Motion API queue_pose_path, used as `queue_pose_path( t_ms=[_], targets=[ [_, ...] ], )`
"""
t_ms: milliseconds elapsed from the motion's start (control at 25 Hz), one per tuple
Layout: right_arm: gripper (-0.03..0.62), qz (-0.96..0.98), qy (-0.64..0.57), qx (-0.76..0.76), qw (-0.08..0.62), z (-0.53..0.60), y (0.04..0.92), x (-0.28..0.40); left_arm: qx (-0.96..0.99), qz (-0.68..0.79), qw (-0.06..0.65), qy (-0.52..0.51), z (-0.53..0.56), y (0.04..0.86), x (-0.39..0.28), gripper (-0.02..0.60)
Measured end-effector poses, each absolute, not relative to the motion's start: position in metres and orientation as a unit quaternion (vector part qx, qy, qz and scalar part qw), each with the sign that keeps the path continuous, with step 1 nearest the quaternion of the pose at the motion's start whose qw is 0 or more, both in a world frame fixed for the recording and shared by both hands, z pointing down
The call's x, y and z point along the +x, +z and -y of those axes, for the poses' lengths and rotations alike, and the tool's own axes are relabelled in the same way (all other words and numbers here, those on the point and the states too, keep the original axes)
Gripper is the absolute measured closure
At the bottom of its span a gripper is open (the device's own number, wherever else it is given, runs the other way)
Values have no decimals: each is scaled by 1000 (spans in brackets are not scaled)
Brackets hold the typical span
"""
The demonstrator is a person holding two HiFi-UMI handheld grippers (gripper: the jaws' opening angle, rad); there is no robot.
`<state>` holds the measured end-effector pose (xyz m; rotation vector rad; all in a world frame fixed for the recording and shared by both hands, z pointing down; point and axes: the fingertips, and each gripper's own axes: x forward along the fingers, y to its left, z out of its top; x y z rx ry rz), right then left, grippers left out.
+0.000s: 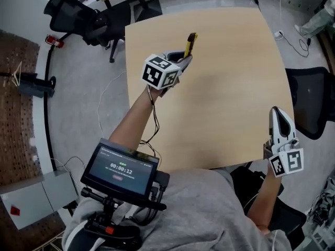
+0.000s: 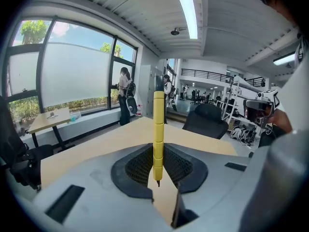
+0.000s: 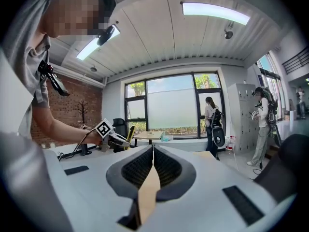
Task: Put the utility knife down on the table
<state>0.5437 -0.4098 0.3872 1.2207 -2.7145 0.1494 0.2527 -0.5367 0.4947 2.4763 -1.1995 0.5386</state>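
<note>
The left claw [image 1: 182,59] is clamped on the utility knife [image 1: 191,43], holding it over the far left part of the pale wooden surface [image 1: 225,93]. In the left gripper view the knife's yellow ribbed body stands edge-on between the two dark pads. Most of its length reaches out past the claw's tips, and a small dark point shows at the end nearest the camera. From the head view the knife juts out of the claw toward the far edge of the surface. It appears to be held just above the wood, though the steep angle makes it hard to say whether it touches.

The right claw [image 1: 277,114] is at the near right edge of the surface, well apart from the left one. Its pads are pressed together with nothing between them.

A black office chair [image 1: 78,14] stands on the floor beyond the far left corner of the surface. A small lit screen [image 1: 121,169] is mounted in front of the person's grey shirt.
</note>
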Motion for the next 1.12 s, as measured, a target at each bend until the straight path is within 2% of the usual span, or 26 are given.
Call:
queue_pose_path(
  t_ms=[520, 720, 1120],
  targets=[
    [584, 904, 69, 409, 102, 422, 393, 550, 854, 412, 226, 224, 578, 541, 253, 525],
    [583, 903, 76, 409, 108, 447, 424, 556, 845, 409, 236, 251, 610, 588, 253, 525],
    [583, 896, 84, 420, 120, 453, 435, 568, 837, 394, 247, 289, 631, 623, 258, 525]
  ],
)
